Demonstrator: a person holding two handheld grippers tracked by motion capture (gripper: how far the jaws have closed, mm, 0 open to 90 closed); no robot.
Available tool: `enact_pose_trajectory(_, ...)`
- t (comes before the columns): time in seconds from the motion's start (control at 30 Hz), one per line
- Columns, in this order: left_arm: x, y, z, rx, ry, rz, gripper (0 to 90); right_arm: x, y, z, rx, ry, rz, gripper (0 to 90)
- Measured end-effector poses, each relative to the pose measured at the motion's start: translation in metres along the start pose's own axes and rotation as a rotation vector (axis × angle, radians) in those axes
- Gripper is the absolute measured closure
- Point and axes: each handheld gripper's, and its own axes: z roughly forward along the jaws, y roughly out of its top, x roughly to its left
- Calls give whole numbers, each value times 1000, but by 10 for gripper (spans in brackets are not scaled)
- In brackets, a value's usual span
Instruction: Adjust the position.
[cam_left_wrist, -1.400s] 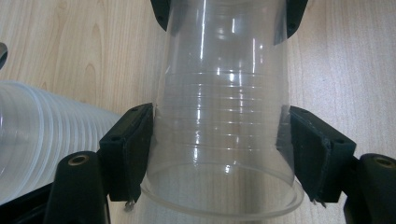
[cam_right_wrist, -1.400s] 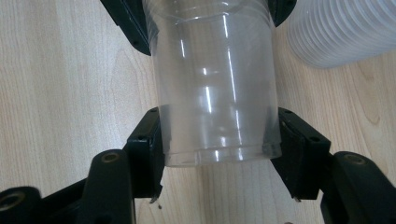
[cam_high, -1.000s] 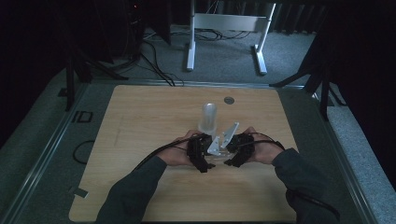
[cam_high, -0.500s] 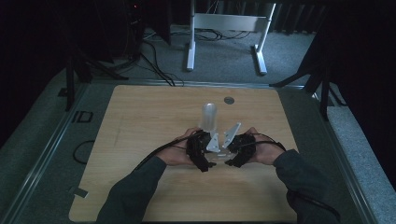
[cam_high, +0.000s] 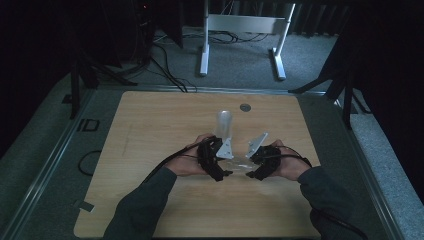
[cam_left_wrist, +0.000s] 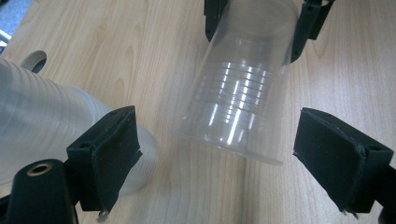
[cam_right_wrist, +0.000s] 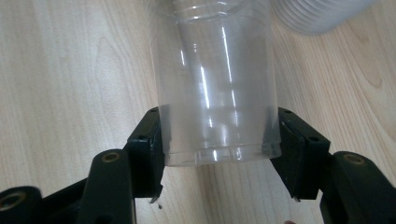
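Clear plastic cup (cam_right_wrist: 217, 84) lay on its side low over the wooden table (cam_high: 150, 130), clamped near its base by the right gripper (cam_right_wrist: 218, 140), one black pad pressed on each flank. Left gripper (cam_left_wrist: 224, 144) stood wide, jaws just opened, both pads clear of the cup's rim (cam_left_wrist: 226, 147), which sat between them untouched. In the left gripper view, the right gripper's jaws (cam_left_wrist: 254, 25) seen farther off, pinching the cup's far end. Stack of ribbed translucent cups (cam_left_wrist: 42, 126) lay beside, partly behind the left jaw. From above, both grippers (cam_high: 215, 160) (cam_high: 260, 162) faced each other at table centre, cup (cam_high: 239, 165) between them, stack (cam_high: 224, 122) just beyond.
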Motion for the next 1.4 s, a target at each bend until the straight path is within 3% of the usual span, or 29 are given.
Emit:
enact_pose_trajectory(0.2,3,0,0,-6,9,-16,144,-3,-11,1,-20,-16,56,416)
enact_pose_trajectory(0.33,5,0,-1,-10,26,-29,160,-7,-18,2,15,-60,105,416)
enact_pose_trajectory(0.53,7,1,-2,-28,52,-45,219,-11,-24,-1,6,-91,163,417)
enact_pose_trajectory(0.57,7,1,-2,-30,57,-45,231,-13,-27,-1,2,-107,194,418)
enact_pose_trajectory(0.8,10,0,-1,-20,80,-65,234,-17,-35,-1,-10,-142,269,417)
enact_pose_trajectory(1.03,13,0,-1,-45,93,-100,241,-21,-41,-4,-16,-177,341,418)
enact_pose_trajectory(1.4,15,0,-1,-48,114,-118,244,-27,-50,-3,-21,-247,462,418)
